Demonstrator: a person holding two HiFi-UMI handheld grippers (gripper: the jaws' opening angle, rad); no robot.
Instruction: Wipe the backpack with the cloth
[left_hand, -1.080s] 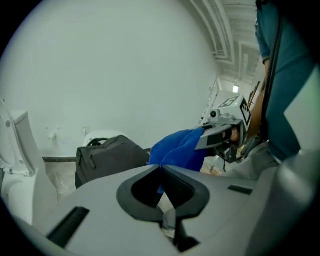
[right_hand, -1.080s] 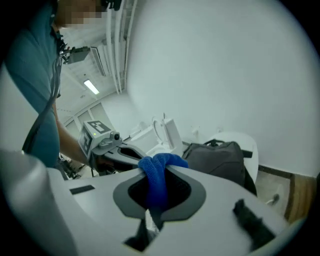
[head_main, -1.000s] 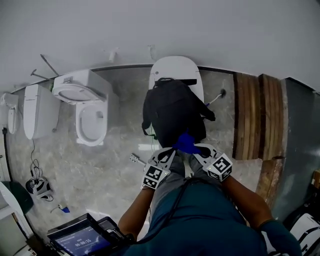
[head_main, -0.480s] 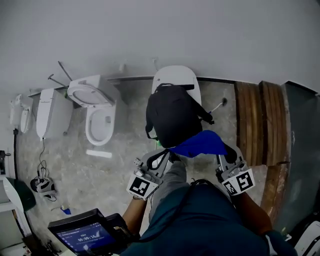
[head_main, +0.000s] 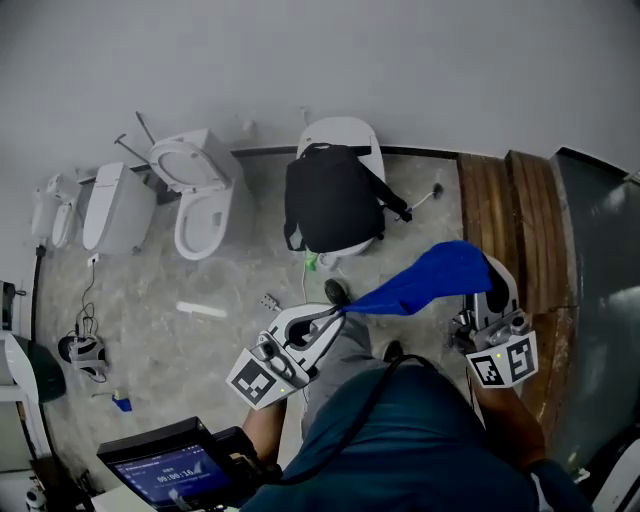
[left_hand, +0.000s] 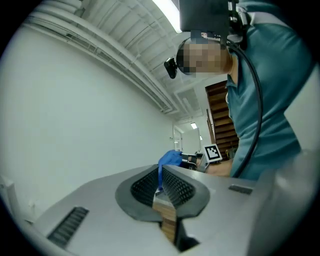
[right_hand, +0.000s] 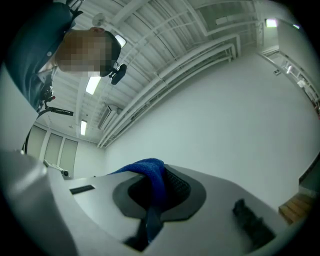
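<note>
You're standing in what looks like a bare workroom or test space fitted out as a mock bathroom, not a home. Several white toilets stand loose on a marbled floor (head_main: 200, 290): an open-lidded toilet (head_main: 200, 205), a closed toilet (head_main: 340, 133) against the plain white wall (head_main: 320, 60), and more white fixtures (head_main: 112, 205) to your left. Wooden planks (head_main: 510, 230) lie stacked on your right, cables (head_main: 78, 352) trail across the floor, and a screen device (head_main: 165, 470) sits by your left side. Overhead, strip lights (right_hand: 93, 84) hang from an industrial panelled ceiling (left_hand: 115, 30).
</note>
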